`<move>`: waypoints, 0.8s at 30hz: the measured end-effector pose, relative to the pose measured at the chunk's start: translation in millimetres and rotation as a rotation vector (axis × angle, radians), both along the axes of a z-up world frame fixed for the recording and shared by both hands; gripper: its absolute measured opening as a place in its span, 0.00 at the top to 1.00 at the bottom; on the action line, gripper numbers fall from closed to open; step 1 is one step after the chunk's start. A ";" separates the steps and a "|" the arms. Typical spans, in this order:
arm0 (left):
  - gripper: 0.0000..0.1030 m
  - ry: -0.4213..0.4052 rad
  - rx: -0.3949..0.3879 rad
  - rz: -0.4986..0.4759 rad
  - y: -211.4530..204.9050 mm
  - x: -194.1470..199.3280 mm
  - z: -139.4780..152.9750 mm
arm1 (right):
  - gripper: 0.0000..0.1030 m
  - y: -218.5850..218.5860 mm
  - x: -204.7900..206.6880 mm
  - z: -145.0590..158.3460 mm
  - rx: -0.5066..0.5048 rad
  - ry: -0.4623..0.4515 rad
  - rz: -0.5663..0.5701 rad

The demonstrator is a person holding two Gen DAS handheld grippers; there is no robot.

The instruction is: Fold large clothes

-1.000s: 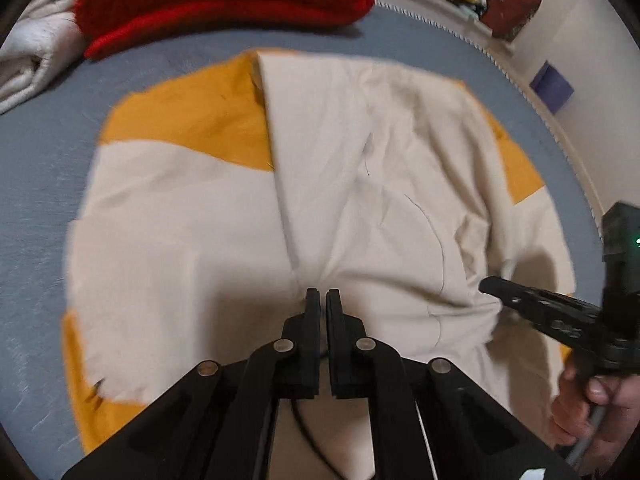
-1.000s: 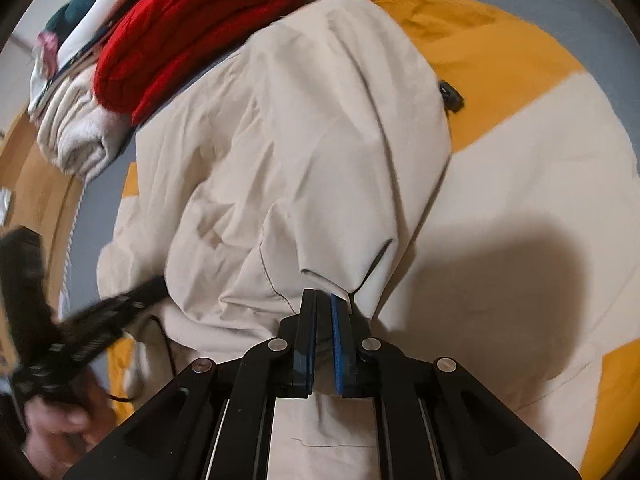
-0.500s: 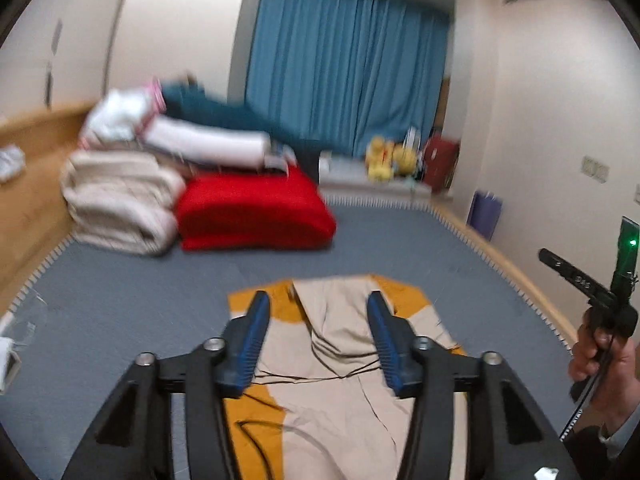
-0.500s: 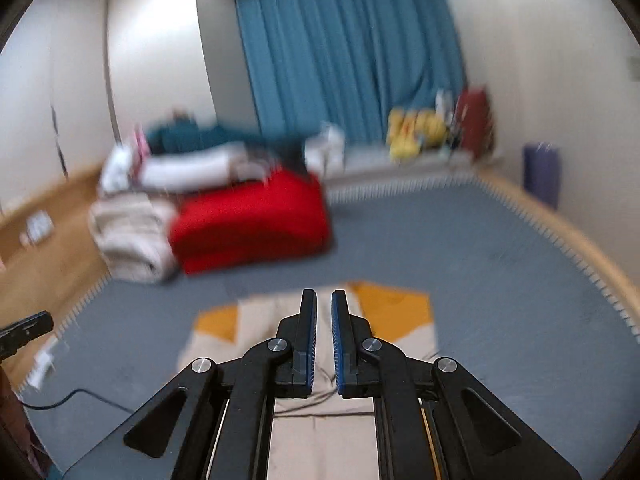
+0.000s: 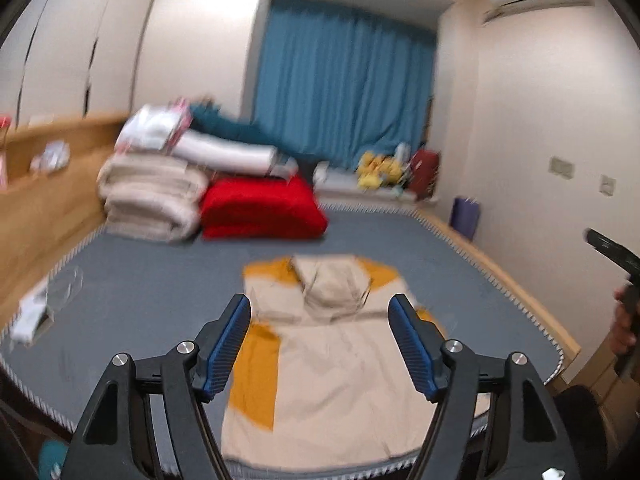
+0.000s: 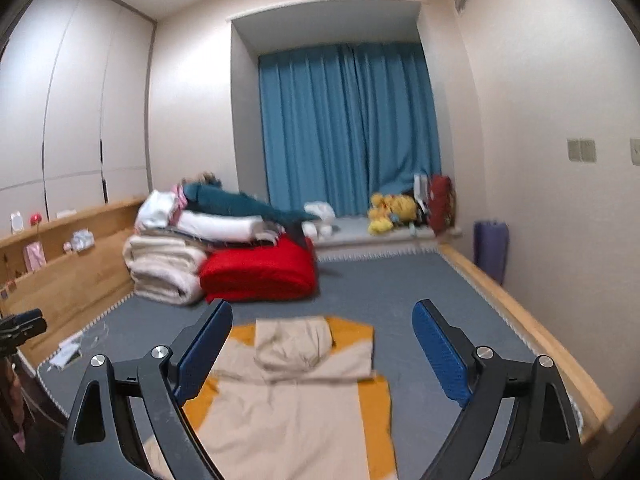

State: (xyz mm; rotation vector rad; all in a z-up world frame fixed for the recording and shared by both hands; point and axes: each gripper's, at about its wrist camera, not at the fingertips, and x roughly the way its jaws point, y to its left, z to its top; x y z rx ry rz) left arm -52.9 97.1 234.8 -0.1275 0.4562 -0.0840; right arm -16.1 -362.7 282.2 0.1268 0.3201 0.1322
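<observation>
**Both grippers lifted clear, jaws parting over the folded jacket**

The cream and orange jacket [image 6: 296,392] lies flat on the grey mat [image 6: 420,300], near the mat's front edge and about midway between its left and right edges. Its sleeves are turned in so that it forms a long panel, with the hood [image 6: 294,344] resting on top at the far end. Orange patches show at the shoulders and along both sides.

The left gripper [image 5: 320,336] hangs above the jacket, pointing down at a slant. Its jaws are opening, and nothing is between the blue pads [image 5: 226,344]; the cloth lies well below them. The right gripper [image 6: 322,354] also stands above the jacket with its jaws opening wide and nothing between them. In the left wrist view, the hand [image 5: 624,320] holding the right gripper shows at the right edge.

At the far left corner of the mat sits a pile of bedding: a folded red blanket [image 6: 260,272], a rolled cream quilt [image 6: 164,268] beside it, and white and teal pieces on top. A blue curtain [image 6: 348,128] hangs behind, with yellow soft toys [image 6: 390,208] on the ledge below it. A wooden ledge [image 6: 68,268] runs along the mat's left edge.
</observation>
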 end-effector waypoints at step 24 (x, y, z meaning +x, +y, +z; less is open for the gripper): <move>0.79 0.869 -0.187 0.262 98.1 140.8 -358.8 | 0.56 -72.5 121.4 -414.6 -0.006 0.977 -0.240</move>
